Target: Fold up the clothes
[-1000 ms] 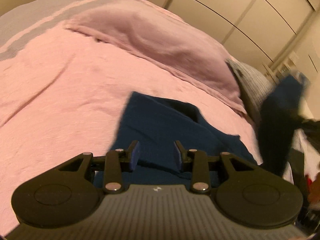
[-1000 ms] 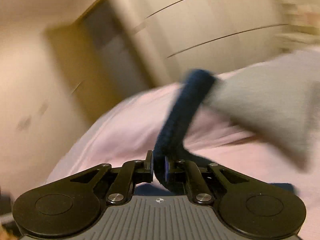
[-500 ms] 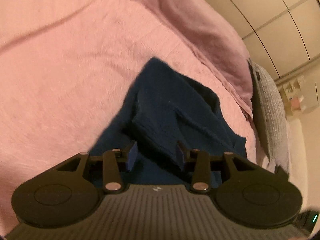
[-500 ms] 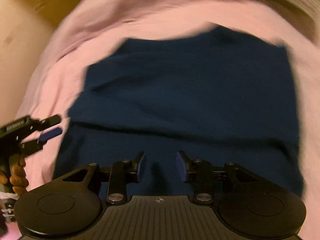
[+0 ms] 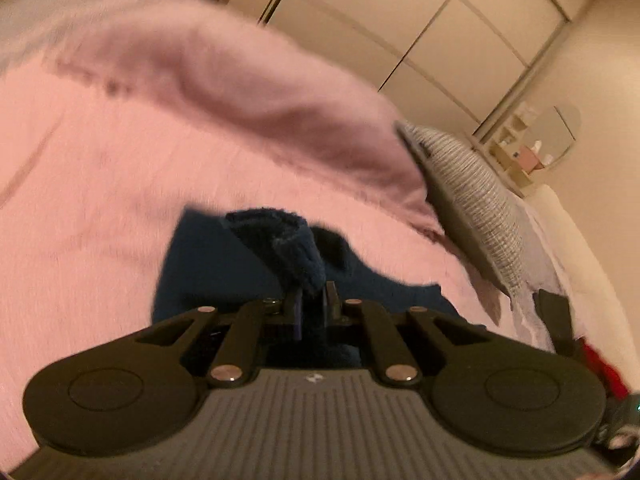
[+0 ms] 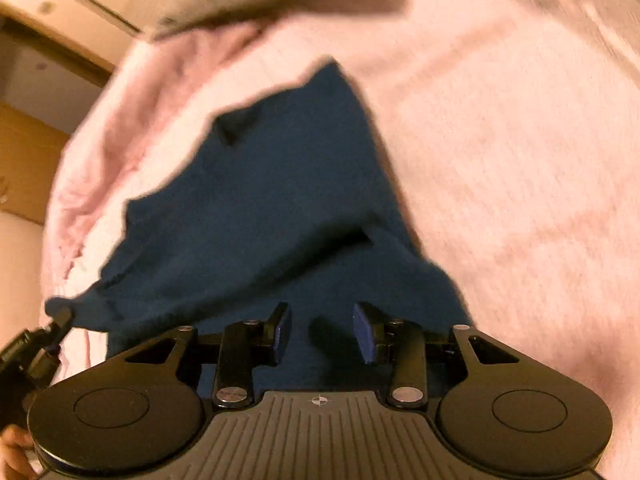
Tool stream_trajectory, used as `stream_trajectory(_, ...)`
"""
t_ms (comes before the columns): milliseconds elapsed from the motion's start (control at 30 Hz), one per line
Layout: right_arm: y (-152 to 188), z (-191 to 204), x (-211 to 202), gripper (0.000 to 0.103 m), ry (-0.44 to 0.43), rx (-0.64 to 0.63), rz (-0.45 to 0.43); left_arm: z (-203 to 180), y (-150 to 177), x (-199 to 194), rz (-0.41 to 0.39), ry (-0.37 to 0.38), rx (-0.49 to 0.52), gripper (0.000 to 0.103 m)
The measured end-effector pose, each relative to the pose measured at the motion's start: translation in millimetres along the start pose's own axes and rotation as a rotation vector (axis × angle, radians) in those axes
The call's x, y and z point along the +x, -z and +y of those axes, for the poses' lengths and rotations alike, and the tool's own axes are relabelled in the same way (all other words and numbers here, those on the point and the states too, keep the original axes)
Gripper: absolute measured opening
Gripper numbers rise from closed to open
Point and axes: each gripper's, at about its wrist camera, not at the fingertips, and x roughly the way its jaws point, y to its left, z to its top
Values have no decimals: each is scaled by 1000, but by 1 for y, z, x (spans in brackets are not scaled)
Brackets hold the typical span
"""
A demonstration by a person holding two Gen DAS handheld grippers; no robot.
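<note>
A dark blue garment [image 6: 272, 200] lies on the pink bedspread [image 6: 500, 160]. In the left wrist view my left gripper [image 5: 314, 300] is shut on a bunched edge of the blue garment [image 5: 288, 244] and lifts it off the bed. In the right wrist view my right gripper [image 6: 322, 330] is open and empty, low over the near part of the garment. The left gripper also shows in that view [image 6: 60, 320], at the far left, pinching the garment's left corner.
A pink pillow [image 5: 248, 92] lies at the head of the bed. A grey ribbed cushion [image 5: 472, 188] stands to its right. Wardrobe doors [image 5: 420, 28] and a small shelf [image 5: 524, 152] are behind. The bedspread [image 5: 80, 200] stretches to the left.
My left gripper has shut on the garment's edge and raised it. My right gripper stays open after letting go of the garment and hovers over it.
</note>
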Motion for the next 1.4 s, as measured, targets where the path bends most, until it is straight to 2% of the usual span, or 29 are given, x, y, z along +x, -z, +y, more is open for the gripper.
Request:
stream_trajectory(67,-5,6,5,38,-16,-58,-30,9,3,5,-2,-43,13,6)
stream_trajectory(133,-10,7,21,37,47,-116,-17,22,10,16,23,-95,2,6)
stream_trajectory(167,-11,5,26,30,103,-148,-23,29,17,22,54,-129,10,6)
stream_trajectory(200,-13,0,27,10,168,-169,-45,38,26,29,90,-158,17,6)
stream_trajectory(233,-17,-8,25,4,179,-145,-57,45,34,37,133,-180,8,7)
stream_trajectory(333,-25,-34,12,5,94,-1,-33,61,49,40,147,-178,-59,11)
stream_trajectory(433,-26,-29,4,5,82,-62,69,55,44,31,144,-188,-81,13)
stream_trajectory(467,-25,-25,-3,5,85,-99,77,50,42,26,147,-197,-65,14)
stream_trajectory(600,-32,-9,-23,5,63,-184,-2,33,32,11,157,-303,11,13)
stream_trajectory(700,-43,4,-11,6,60,-237,-38,28,30,3,139,-406,13,13)
stream_trajectory(733,-46,9,-4,6,63,-258,-42,26,29,2,127,-412,-3,13)
stream_trajectory(833,-54,23,25,6,59,-333,-63,11,28,7,112,-315,-1,13)
stream_trajectory(900,-59,34,46,6,60,-419,-78,-2,27,26,142,-218,64,14)
stream_trajectory(933,-62,38,57,6,65,-464,-87,-7,26,38,150,-199,107,15)
stream_trajectory(1000,-68,45,80,6,84,-547,-97,-14,25,61,150,-179,183,15)
stream_trajectory(1133,-88,34,119,6,107,-598,-108,11,19,101,144,-219,211,14)
stream_trajectory(1200,-104,22,118,6,109,-513,-100,18,12,101,134,-219,188,13)
stream_trajectory(1267,-116,14,101,7,77,-416,-106,18,4,87,100,-220,155,14)
stream_trajectory(1333,-112,12,73,7,39,-398,-118,19,3,65,70,-184,138,15)
stream_trajectory(1400,-96,9,51,8,14,-416,-92,20,11,51,97,-172,145,16)
